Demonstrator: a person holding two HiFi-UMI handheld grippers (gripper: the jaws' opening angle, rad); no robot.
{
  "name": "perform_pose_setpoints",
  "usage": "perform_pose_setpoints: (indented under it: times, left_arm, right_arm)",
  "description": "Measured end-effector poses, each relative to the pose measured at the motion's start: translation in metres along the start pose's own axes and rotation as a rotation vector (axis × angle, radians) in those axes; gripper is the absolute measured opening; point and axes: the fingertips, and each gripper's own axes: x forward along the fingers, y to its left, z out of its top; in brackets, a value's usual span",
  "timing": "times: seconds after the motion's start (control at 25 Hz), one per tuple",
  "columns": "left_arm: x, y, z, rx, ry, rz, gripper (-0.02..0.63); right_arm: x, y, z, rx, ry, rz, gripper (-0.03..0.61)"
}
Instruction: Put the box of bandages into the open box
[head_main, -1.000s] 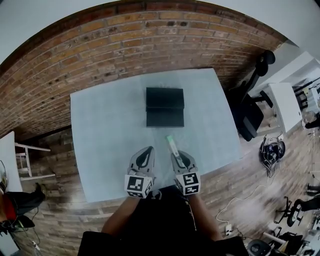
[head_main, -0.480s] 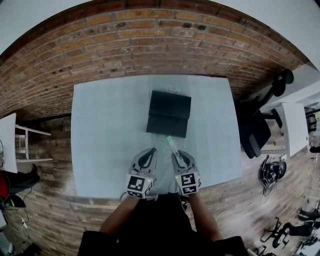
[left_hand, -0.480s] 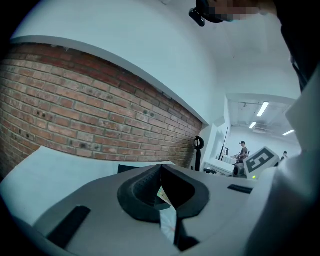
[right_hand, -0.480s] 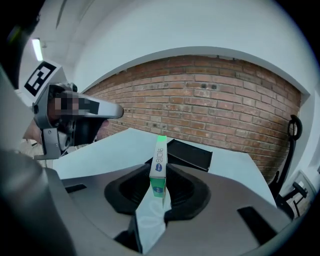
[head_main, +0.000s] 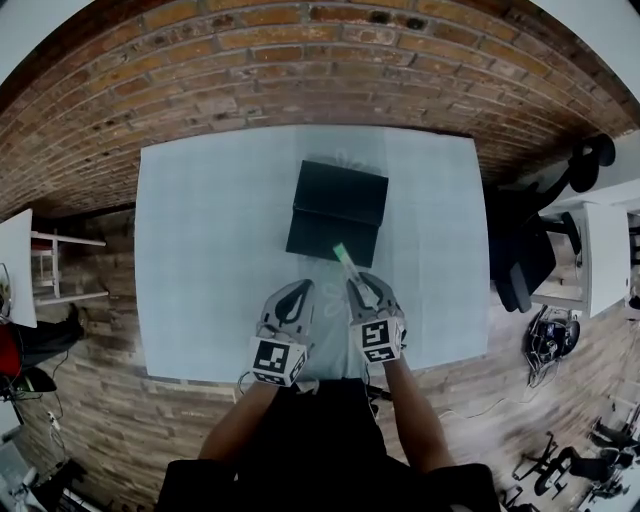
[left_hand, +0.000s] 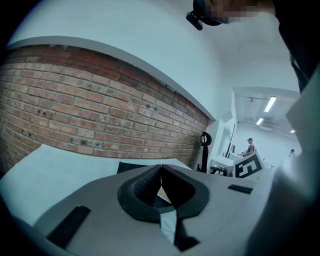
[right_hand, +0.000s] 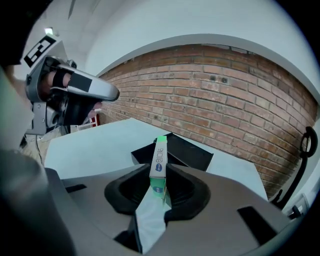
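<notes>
The right tool (right_hand: 159, 176) pinches the bandage box (right_hand: 160, 150) by its lower end; it looks light, stiff, crushable. Left tool (left_hand: 160, 172) is closed, empty.

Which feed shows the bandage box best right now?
The right gripper view: the box of bandages stands close up, clamped between the right gripper's jaws. The head view shows it small and from above; the left gripper view doesn't show it.
</notes>
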Motion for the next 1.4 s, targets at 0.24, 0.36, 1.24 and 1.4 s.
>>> perform_pose_setpoints:
  times: [0.24, 0.36, 1.24, 1.4]
  left_arm:
    - [0.016, 0.005, -0.004, -0.007, 0.007, 0.025, 0.031]
    - [0.022, 0.008, -0.003, -0.012, 0.008, 0.032, 0.031]
    - [0.042, 0.016, -0.012, -0.031, 0.033, 0.042, 0.031]
    - [0.043, 0.018, -0.012, -0.031, 0.038, 0.043, 0.031]
  right_arm:
    - [0.026, -0.017, -0.018, -0.13, 0.058, -0.012, 0.106]
    - [0.041, -0.022, -0.022, -0.197, 0.078, -0.01, 0.106]
    - [0.097, -0.029, -0.046, -0.406, 0.183, 0.012, 0.106]
    - [0.104, -0.034, -0.049, -0.415, 0.194, 0.009, 0.106]
